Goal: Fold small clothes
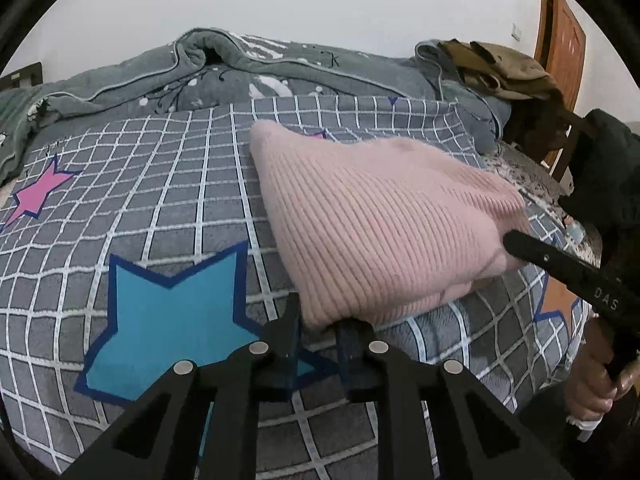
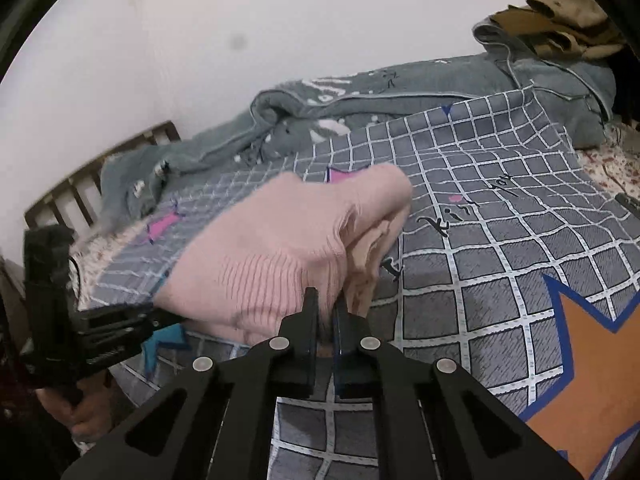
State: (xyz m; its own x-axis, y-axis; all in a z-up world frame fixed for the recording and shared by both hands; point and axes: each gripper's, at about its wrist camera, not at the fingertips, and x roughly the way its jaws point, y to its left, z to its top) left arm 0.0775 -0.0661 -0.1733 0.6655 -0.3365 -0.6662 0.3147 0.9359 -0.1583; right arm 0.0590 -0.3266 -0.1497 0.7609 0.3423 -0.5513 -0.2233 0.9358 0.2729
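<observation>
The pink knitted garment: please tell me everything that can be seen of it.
The pink knitted garment is a soft, ribbed knit, pale pink, already folded into a thick bundle. A lighter, cream-coloured inner layer shows at its open side. It lies on the grey checked bedcover, its near edge lifted. The left gripper pinches one near corner, the right gripper another part of that edge.

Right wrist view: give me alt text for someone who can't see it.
The right hand-held gripper is shut on the near edge of a pink ribbed knit garment lying on a grey checked bedspread. The left hand-held gripper holds the garment's other corner.
</observation>
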